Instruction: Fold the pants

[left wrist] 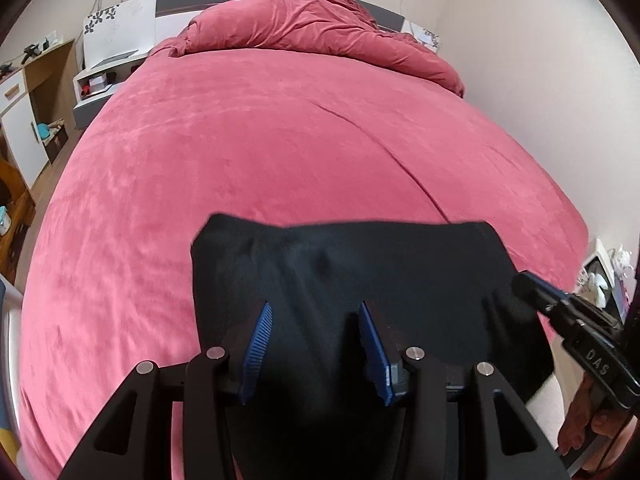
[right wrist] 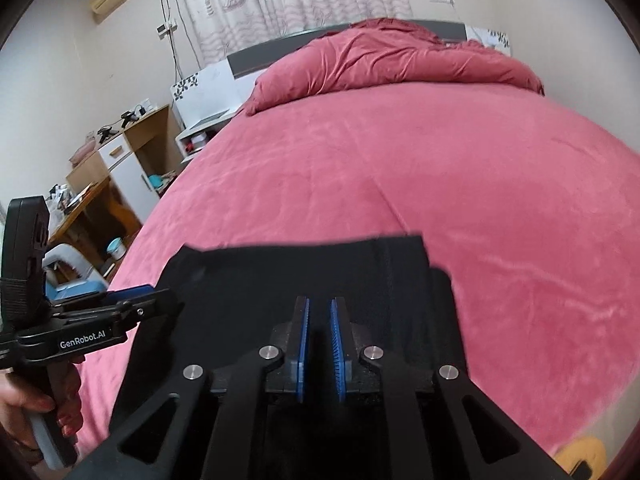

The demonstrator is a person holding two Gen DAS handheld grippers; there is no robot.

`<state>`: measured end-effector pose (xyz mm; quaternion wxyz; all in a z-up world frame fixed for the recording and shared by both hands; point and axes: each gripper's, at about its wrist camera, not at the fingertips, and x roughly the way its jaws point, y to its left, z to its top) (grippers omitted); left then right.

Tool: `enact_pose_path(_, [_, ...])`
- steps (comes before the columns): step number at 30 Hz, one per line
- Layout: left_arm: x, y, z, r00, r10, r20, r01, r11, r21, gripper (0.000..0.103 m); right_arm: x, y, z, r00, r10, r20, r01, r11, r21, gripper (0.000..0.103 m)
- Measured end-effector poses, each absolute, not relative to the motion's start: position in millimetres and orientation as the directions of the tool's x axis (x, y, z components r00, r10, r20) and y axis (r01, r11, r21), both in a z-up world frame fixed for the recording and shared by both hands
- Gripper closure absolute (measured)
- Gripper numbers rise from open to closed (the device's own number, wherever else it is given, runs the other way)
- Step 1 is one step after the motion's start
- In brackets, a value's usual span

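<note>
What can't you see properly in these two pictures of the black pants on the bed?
- Left wrist view: the near part of the pants is cut off by the bottom edge and hidden behind the left tool.
- Right wrist view: whether the right tool pinches cloth; its narrow gap is dark against the black fabric.
- Both views: where the legs and waistband are; the black cloth shows little detail.
- Left wrist view: items on the shelf beside the bed are too small.

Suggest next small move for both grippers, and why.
Probably carry the black fabric pants forward and lower them onto the pink plush bedspread: both the left gripper and right gripper have cloth between their fingers, with open bedspread ahead.
</note>
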<state>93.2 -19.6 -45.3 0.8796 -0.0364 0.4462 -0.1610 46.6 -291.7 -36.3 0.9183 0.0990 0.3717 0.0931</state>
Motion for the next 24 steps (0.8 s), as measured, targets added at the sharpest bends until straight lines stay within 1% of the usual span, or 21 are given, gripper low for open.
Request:
enact_pose_path(3, [71.3, -17.9, -45.2, 0.552, -0.323, -0.769, 0.259, 0.943, -0.211, 0.057, 32.7, -289.8, -40.8, 0.683, 0.249, -0.687, -0.099, 0.963, 0.251, 0.092])
enact_pose_path(6, [45.1, -14.9, -50.1, 0.534, -0.358, -0.766, 0.278, 0.93, -0.241, 0.057, 18.2, -290.0, -46.6, 0.649, 0.267, -0.712, -0.111, 0.96, 0.258, 0.092])
enact_pose_path(8, [29.9, -14.6, -56.5, 0.517, -0.374, -0.77, 0.304, 0.921, -0.243, 0.057, 8.1, -290.3, -51.2, 0.618, 0.256, -0.744, -0.11, 0.964, 0.24, 0.092])
enact_pose_path(10, [14.3, -15.9, -63.8, 0.518, -0.366, -0.773, 0.336, 0.918, -0.21, 0.057, 4.7, -295.3, -55.8, 0.595, 0.246, -0.765, -0.11, 0.968, 0.226, 0.092])
enact_pose_path(13, [-2.1, -16.6, -72.8, 0.533, -0.345, -0.772, 0.369, 0.916, -0.155, 0.057, -4.1, -307.5, -70.8, 0.55, 0.194, -0.812, -0.082, 0.98, 0.179, 0.092])
enact_pose_path(14, [-5.0, -15.3, -75.1, 0.532, -0.347, -0.772, 0.371, 0.915, -0.156, 0.057, -6.2, -312.4, -74.3, 0.543, 0.203, -0.815, -0.079, 0.978, 0.191, 0.092])
enact_pose_path(17, [-13.0, -10.1, -82.2, 0.52, -0.365, -0.772, 0.373, 0.91, -0.179, 0.056, -7.7, -323.7, -80.7, 0.53, 0.212, -0.821, -0.044, 0.974, 0.223, 0.099])
enact_pose_path(19, [-20.9, -8.4, -85.6, 0.519, -0.367, -0.772, 0.385, 0.907, -0.172, 0.056, -7.3, -326.5, -84.0, 0.525, 0.221, -0.822, -0.032, 0.97, 0.24, 0.099])
enact_pose_path(21, [-26.0, -4.8, -84.4, 0.518, -0.369, -0.772, 0.404, 0.901, -0.16, 0.056, -7.9, -327.9, -82.1, 0.526, 0.232, -0.819, -0.027, 0.966, 0.256, 0.099])
enact_pose_path(22, [-26.8, -1.1, -82.2, 0.516, -0.376, -0.77, 0.408, 0.898, -0.165, 0.056, -8.3, -329.3, -79.1, 0.532, 0.247, -0.81, -0.028, 0.961, 0.274, 0.095])
enact_pose_path(24, [-26.3, 13.2, -72.4, 0.518, -0.413, -0.749, 0.395, 0.892, -0.218, 0.056, -10.3, -337.2, -70.8, 0.563, 0.301, -0.77, -0.034, 0.939, 0.343, 0.093])
